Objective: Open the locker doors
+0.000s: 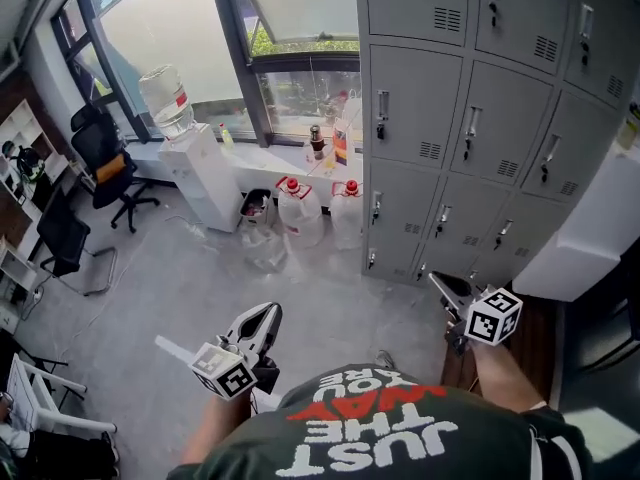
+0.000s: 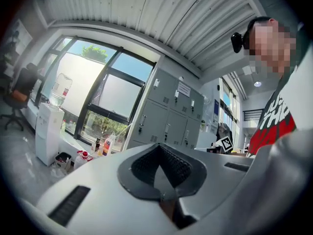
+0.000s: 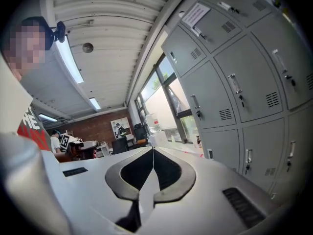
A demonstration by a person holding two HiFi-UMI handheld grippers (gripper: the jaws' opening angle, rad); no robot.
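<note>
Grey lockers (image 1: 470, 118) beyond right hand-held gripper (image 1: 436, 281)

A seemingly dark-green T-shirt (image 1: 500, 446) bears white and red lettering (image 1: 368, 430).

The grey locker bank (image 1: 470, 118) stands with every visible door closed. Left of its base, two red-capped water jugs (image 1: 300, 216) sit side by side on the floor. Further left of the bank stand a white water dispenser (image 1: 205, 173) and then a black office chair (image 1: 105, 158). The right tongs (image 1: 437, 283) point toward the bank's bottom row, clear of it. The left tongs (image 1: 266, 316), jaws together at the tip, hang well apart from the bank.
</note>
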